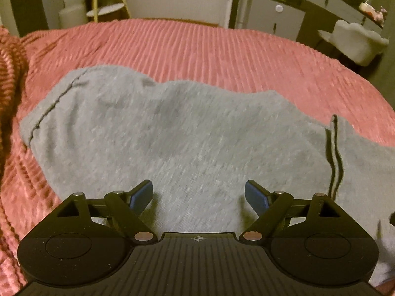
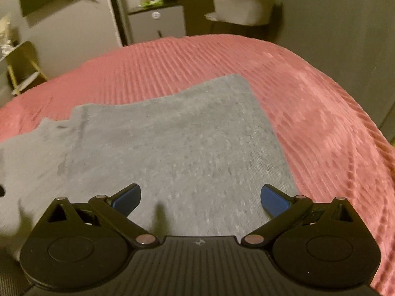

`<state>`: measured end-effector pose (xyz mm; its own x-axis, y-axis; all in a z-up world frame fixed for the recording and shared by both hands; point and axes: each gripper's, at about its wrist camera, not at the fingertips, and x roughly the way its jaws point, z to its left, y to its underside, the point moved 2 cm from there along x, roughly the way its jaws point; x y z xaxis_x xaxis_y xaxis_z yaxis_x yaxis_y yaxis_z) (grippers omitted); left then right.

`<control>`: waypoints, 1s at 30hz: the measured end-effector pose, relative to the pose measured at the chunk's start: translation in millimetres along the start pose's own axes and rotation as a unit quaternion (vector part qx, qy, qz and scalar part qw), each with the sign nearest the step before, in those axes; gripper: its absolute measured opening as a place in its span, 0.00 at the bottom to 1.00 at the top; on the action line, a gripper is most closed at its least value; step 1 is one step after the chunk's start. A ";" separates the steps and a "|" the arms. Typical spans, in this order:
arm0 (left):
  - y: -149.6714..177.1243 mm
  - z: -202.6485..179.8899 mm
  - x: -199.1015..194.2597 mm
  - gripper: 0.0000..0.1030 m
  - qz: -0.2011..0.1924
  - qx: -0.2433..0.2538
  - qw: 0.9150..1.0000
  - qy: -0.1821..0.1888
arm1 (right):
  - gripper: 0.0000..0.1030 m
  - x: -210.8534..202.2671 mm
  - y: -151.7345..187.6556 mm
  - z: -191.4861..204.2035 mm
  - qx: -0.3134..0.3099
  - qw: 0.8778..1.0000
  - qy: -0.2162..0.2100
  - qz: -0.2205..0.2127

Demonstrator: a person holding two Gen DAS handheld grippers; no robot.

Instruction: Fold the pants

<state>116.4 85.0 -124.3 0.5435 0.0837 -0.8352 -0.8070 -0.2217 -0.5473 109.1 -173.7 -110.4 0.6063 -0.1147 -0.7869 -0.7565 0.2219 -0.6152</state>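
Grey pants [image 1: 172,133] lie spread on a pink ribbed bedspread [image 1: 209,49]. In the left wrist view I see a dark seam at their left end and a dark double stripe [image 1: 334,157] at the right. My left gripper [image 1: 198,194] is open and empty, just above the grey cloth. In the right wrist view the pants [image 2: 177,143] end in a straight edge on the right. My right gripper [image 2: 200,198] is open and empty over that end of the cloth.
The bedspread [image 2: 321,123] stretches beyond the pants on all sides and bunches at the left [image 1: 9,74]. Beyond the bed stand a grey cabinet [image 1: 274,17], a white fluffy chair [image 1: 355,42] and a small round side table [image 1: 106,9].
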 end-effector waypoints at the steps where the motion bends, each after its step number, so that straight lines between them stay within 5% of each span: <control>1: 1.4 1.8 0.1 0.84 0.003 -0.002 1.000 0.001 | 1.00 4.7 -0.8 6.1 -0.007 1.000 0.016 0.000; 5: 2.7 10.9 6.7 0.84 0.016 -0.013 1.000 0.008 | 1.00 27.2 2.6 37.5 -0.064 0.995 0.081 0.001; 7: 2.9 17.4 9.3 0.85 0.022 -0.022 0.999 0.011 | 1.00 34.0 7.3 56.2 -0.092 0.993 0.076 0.000; 10: 2.3 28.4 8.3 0.85 0.019 -0.036 0.999 0.014 | 1.00 24.0 10.4 77.2 -0.128 0.991 -0.011 -0.028; 12: 0.3 38.7 3.5 0.85 0.009 -0.046 0.999 0.020 | 1.00 17.9 8.6 72.0 -0.097 0.989 -0.113 -0.014; 14: -2.2 54.8 -4.0 0.85 -0.011 -0.063 0.997 0.037 | 1.00 16.6 7.4 59.2 -0.053 0.987 -0.150 -0.005; 19: -1.3 124.7 -21.1 0.90 -0.063 -0.155 0.982 0.086 | 1.00 25.1 11.1 27.7 -0.002 0.994 -0.111 0.011; 21: 5.8 154.1 -19.0 0.90 -0.055 -0.190 0.974 0.109 | 1.00 22.1 13.5 27.9 -0.005 0.995 -0.104 0.008; 25: 17.8 184.1 -15.9 0.91 -0.059 -0.199 0.967 0.145 | 1.00 20.1 19.4 39.0 -0.041 0.996 -0.078 0.003; 28: 19.7 195.2 -7.6 0.92 -0.041 -0.208 0.974 0.083 | 1.00 17.5 20.8 37.7 -0.033 0.996 -0.080 0.002; 30: 22.9 203.3 -1.6 0.92 -0.037 -0.230 0.968 0.096 | 1.00 17.3 20.7 36.2 -0.029 0.996 -0.085 0.006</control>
<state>50.1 277.3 -146.3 0.6645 -0.0553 -0.7452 -0.5992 -0.6353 -0.4872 112.9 -136.0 -135.0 0.6268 0.0532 -0.7774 -0.7733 0.1652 -0.6122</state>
